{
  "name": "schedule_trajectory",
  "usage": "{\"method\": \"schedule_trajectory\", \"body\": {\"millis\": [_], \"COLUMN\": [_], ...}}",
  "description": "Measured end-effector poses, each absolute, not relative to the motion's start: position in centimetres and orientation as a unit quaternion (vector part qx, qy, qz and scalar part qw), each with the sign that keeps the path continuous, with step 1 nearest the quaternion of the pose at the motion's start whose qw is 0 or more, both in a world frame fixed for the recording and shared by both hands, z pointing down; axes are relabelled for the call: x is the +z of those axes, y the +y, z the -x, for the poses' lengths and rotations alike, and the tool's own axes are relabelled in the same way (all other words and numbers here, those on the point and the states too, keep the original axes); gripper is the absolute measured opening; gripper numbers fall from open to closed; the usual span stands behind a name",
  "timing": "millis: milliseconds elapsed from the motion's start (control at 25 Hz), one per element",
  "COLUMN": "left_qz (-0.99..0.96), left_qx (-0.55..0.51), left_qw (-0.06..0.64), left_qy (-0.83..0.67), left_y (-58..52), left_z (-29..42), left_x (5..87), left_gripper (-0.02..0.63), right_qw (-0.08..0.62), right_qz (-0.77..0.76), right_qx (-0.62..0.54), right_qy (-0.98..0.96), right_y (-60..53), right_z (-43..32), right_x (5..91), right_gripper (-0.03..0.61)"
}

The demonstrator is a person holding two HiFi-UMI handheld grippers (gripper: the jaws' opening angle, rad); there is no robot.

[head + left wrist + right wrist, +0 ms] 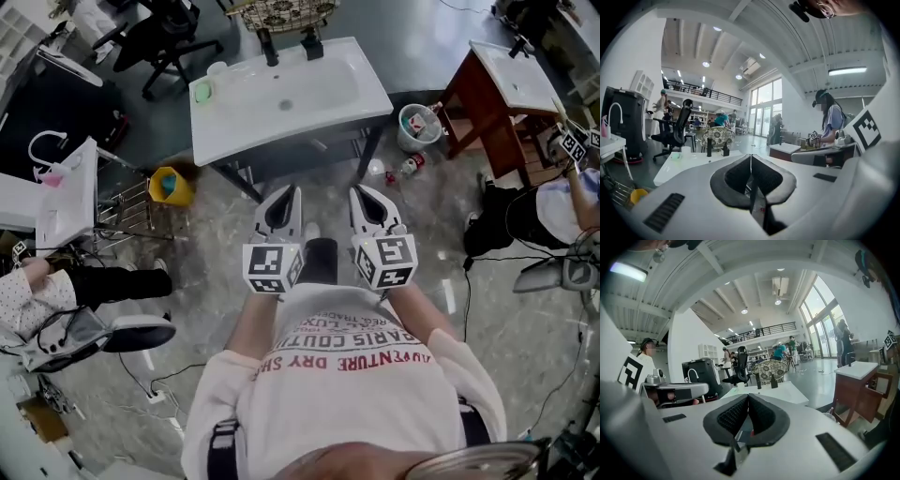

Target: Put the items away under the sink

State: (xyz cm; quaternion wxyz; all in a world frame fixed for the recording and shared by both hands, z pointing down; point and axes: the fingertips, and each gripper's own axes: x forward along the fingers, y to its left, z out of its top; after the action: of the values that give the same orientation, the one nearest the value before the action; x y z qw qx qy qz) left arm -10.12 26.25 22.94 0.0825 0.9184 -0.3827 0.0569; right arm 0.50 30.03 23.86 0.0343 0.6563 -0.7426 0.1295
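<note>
A white sink [291,98] on black legs stands ahead of me, with dark open space under it. On the floor to its right are a pale bucket [417,125] with things inside and a small bottle [410,166]. My left gripper [288,191] and right gripper [360,191] are held side by side at chest height, short of the sink's front edge. Both are shut with nothing between the pads. In the left gripper view the jaws [750,157] meet in front of the sink top [689,161]. The right gripper [747,397] points at the same sink [785,391].
A yellow bucket [169,185] sits left of the sink's legs. A black tap [268,47], a dispenser [311,42], a white cup [217,67] and a green item [202,91] stand on the sink. A brown cabinet sink [506,84] is right; seated people are on both sides.
</note>
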Motion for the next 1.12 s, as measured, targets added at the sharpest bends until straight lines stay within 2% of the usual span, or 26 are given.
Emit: {"method": "schedule_trajectory", "body": {"millis": [440,800,1120], "left_qz": [-0.933,-0.931,-0.918], "left_qx": [0.036,0.03,0.042], "left_qw": [0.088,0.088,0.116], "left_qy": [-0.347,-0.353,-0.377], "left_y": [10.2,-2.5,-8.0], "left_z": [5.6,6.4,7.0], "left_x": [22.5,22.4,24.4], "left_gripper": [0.023,0.023,0.023], "right_qw": [0.047,0.05,0.062], "right_qz": [-0.684,-0.681,-0.672], "right_qx": [0.118,0.12,0.131], "right_qy": [-0.719,-0.72,-0.726], "right_y": [15.0,2.1,-4.0], "right_z": [-4.6,-4.6,-5.1], "right_x": [24.1,24.3,25.5], "right_gripper": [0.025,0.025,0.025]}}
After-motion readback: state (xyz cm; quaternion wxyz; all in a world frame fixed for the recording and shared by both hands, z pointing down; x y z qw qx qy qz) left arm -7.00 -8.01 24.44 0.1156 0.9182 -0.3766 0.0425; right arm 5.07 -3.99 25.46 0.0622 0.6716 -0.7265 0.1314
